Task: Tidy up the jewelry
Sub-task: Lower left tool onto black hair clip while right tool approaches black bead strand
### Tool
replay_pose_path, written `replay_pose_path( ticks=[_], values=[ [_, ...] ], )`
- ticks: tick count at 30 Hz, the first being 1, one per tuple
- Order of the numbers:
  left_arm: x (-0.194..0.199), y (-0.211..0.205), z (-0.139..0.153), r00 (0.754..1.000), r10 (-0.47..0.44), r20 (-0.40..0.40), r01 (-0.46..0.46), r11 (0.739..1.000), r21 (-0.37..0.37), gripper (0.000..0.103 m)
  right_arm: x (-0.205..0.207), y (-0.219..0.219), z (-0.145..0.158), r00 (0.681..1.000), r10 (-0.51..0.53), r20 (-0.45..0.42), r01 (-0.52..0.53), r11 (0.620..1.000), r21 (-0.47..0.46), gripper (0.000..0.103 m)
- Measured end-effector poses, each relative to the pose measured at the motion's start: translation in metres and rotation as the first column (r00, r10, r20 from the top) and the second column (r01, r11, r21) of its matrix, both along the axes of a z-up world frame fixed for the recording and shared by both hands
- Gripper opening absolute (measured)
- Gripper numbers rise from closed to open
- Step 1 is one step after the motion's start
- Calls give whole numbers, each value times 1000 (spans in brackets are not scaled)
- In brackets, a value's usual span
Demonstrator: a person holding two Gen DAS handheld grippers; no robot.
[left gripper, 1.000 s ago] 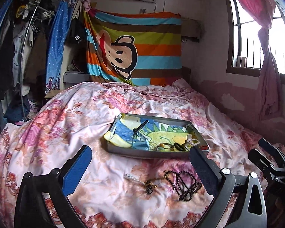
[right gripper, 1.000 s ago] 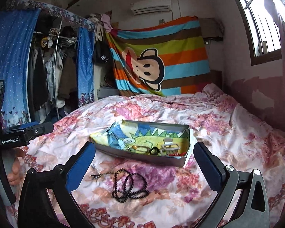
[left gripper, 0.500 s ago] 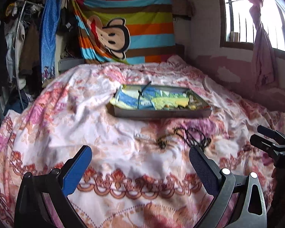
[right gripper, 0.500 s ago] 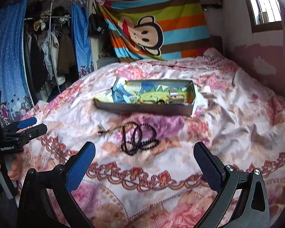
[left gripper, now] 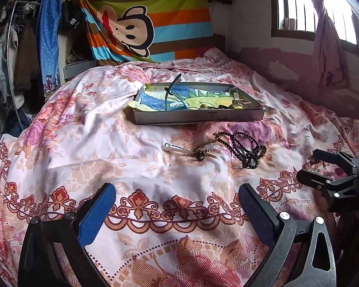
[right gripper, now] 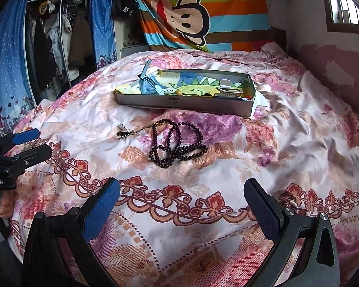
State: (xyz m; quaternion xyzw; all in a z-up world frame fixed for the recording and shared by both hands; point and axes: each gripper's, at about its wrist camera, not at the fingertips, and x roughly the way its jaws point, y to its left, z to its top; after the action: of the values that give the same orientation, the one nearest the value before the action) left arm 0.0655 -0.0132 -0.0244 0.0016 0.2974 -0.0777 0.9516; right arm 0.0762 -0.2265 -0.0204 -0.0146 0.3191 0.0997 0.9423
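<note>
Left wrist view
- Left gripper (left gripper: pixel 177 205) low over the near edge of the bed, jaws spread wide, nothing between them; blue pad (left gripper: pixel 97 215) on its left finger.
- Floral bedspread (left gripper: pixel 95 143) fills the scene, rumpled.
- Shallow grey tray (left gripper: pixel 198 116) sits mid-bed, lined with a cartoon print; small jewelry pieces (left gripper: pixel 237 101) cluster in its right end, too small to sort out.
- A blue strap (left gripper: pixel 171 91) sticks up from the tray's left part.
- Nearer than the tray, loose on the bedspread: a dark bead necklace (left gripper: pixel 246 147) in a coiled heap, a gold-toned chain (left gripper: pixel 201 150) running left from it, and a white clip (left gripper: pixel 174 148) just left of the chain.
- Right gripper (left gripper: pixel 323 167) shows at the right edge, well apart from the beads.
- Far wall: striped monkey blanket (left gripper: pixel 141 21); window (left gripper: pixel 299 4) with pink curtain at right; clothes rack (left gripper: pixel 12 47) at left.
- Nothing lies between the left gripper and the beads.

Right wrist view
- Right gripper (right gripper: pixel 182 205) also at the near bed edge, jaws wide apart and empty.
- Bead necklace (right gripper: pixel 174 146) lies straight ahead, centre; chain (right gripper: pixel 136 130) trails to its left.
- Tray (right gripper: pixel 184 102) farther back, blue strap (right gripper: pixel 146 79) at its left end.
- Left gripper (right gripper: pixel 28 143) at the left edge, fingers parted, a hand (right gripper: pixel 4 209) below it.
</note>
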Motion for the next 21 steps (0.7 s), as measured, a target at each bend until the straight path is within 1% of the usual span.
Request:
replay_pose_path(
  ticks=[12, 21],
  values=[
    [5, 1, -3, 1000, 23, -16, -23, 1000, 10, 103, 3, 1, 0, 1000, -5, -14, 5, 1000, -10, 102],
    [7, 1, -4, 999, 24, -22, -24, 1000, 11, 103, 3, 3, 9, 1000, -12, 19, 12, 1000, -3, 102]
  ],
)
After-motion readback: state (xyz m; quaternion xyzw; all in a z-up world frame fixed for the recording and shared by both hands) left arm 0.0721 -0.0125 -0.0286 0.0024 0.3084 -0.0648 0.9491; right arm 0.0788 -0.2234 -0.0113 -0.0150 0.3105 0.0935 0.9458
